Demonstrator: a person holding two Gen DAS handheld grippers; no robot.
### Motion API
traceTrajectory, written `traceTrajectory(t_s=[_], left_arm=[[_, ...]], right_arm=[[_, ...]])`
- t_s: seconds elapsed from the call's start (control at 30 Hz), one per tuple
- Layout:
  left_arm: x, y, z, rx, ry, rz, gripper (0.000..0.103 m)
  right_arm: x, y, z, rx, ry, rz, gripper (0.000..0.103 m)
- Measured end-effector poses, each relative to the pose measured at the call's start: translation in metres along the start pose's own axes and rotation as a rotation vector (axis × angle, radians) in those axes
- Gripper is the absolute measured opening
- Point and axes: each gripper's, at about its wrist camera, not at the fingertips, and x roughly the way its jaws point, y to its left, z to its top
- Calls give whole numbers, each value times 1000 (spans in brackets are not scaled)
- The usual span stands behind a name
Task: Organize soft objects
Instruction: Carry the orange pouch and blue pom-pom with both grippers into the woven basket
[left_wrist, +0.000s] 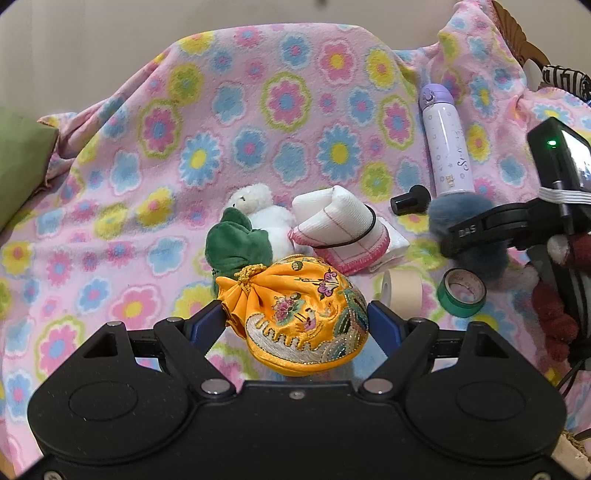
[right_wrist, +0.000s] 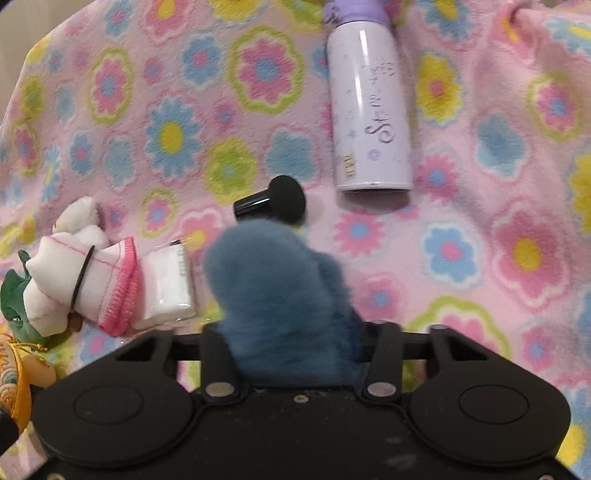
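In the left wrist view, a pink fleece blanket (left_wrist: 258, 110) printed with blue, yellow and pink flowers is seen draped over the whole surface, with a plain pale wall behind and a green cushion (left_wrist: 18, 166) at the left edge. An orange embroidered pouch (left_wrist: 295, 317) is gripped between the blue pads of the left hand-held gripper (left_wrist: 295, 321). Just beyond it lie a green plush (left_wrist: 236, 247), a white plush (left_wrist: 262, 210) and a rolled white cloth (left_wrist: 332, 225) bound with a black band. A beige tape roll (left_wrist: 402, 291) and a green tape roll (left_wrist: 461, 291) lie to the right.

In the right wrist view, a fluffy blue soft toy (right_wrist: 273, 299) is held tightly in the right hand-held gripper (right_wrist: 288, 343), over the blanket. A lilac bottle (right_wrist: 369, 110) and a black stopper (right_wrist: 273, 201) lie beyond it.
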Motion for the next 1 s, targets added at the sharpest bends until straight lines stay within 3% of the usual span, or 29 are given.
traceTrajectory(t_s=[0.23, 0.5, 0.8, 1.0], left_arm=[[-9, 1, 2, -27, -10, -6, 79], [-48, -4, 8, -48, -57, -7, 79], [-105, -24, -5, -23, -87, 53, 79], [-137, -34, -33, -66, -72, 34, 77]], right_arm=[[-36, -23, 4, 58, -80, 48, 31], [-112, -19, -5, 28, -177, 151, 31], [-195, -14, -53, -16, -210, 248, 32], [-245, -13, -98, -16, -195, 290, 32]])
